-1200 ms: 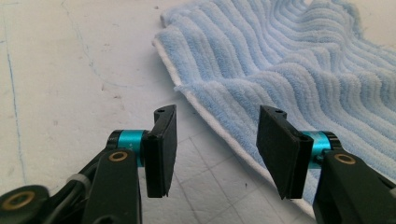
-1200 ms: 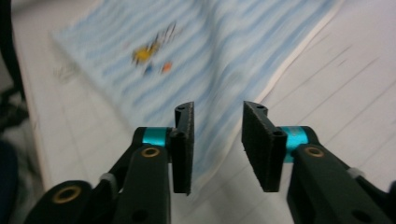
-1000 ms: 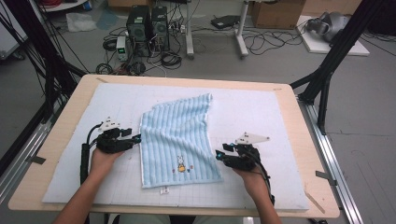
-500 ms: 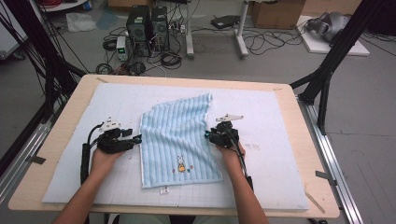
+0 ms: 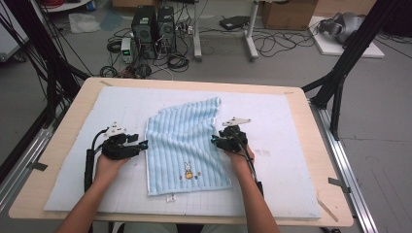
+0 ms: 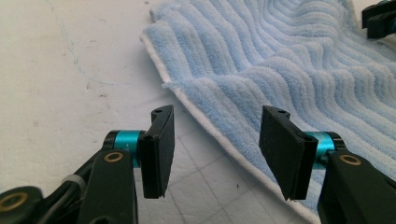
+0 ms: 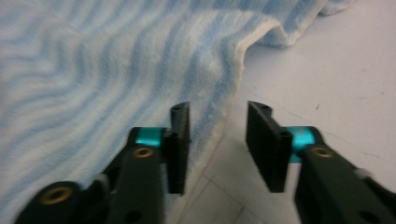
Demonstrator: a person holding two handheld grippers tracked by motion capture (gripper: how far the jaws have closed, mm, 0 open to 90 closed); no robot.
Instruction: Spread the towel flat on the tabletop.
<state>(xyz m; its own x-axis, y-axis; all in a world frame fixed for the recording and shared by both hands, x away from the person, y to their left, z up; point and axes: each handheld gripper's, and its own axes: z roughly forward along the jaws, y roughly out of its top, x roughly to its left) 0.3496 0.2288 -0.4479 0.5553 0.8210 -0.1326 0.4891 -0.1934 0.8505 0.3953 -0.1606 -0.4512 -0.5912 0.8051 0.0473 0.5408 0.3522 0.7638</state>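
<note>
The light blue ribbed terry towel [image 5: 187, 145] lies spread on the white padded surface [image 5: 291, 184], near its middle, and it is not flat yet: the corner at 1 o'clock is lifted in a small fold, and soft waves run over the cloth. The little embroidered rabbit [image 5: 186, 170] sits towards 6 o'clock. No fold is made, so I judge the work is at its beginning.

The left claw [image 5: 144, 145] waits at 9 o'clock of the towel, its jaws apart, with the white hem [image 6: 219, 140] passing between them (the pads do not press it). The right claw [image 5: 214, 141] stands at the 3 o'clock edge; its jaws have just been opening and stand apart over the hem, holding nothing. What is left: to grip both edges, then to smooth or fold the cloth
</note>
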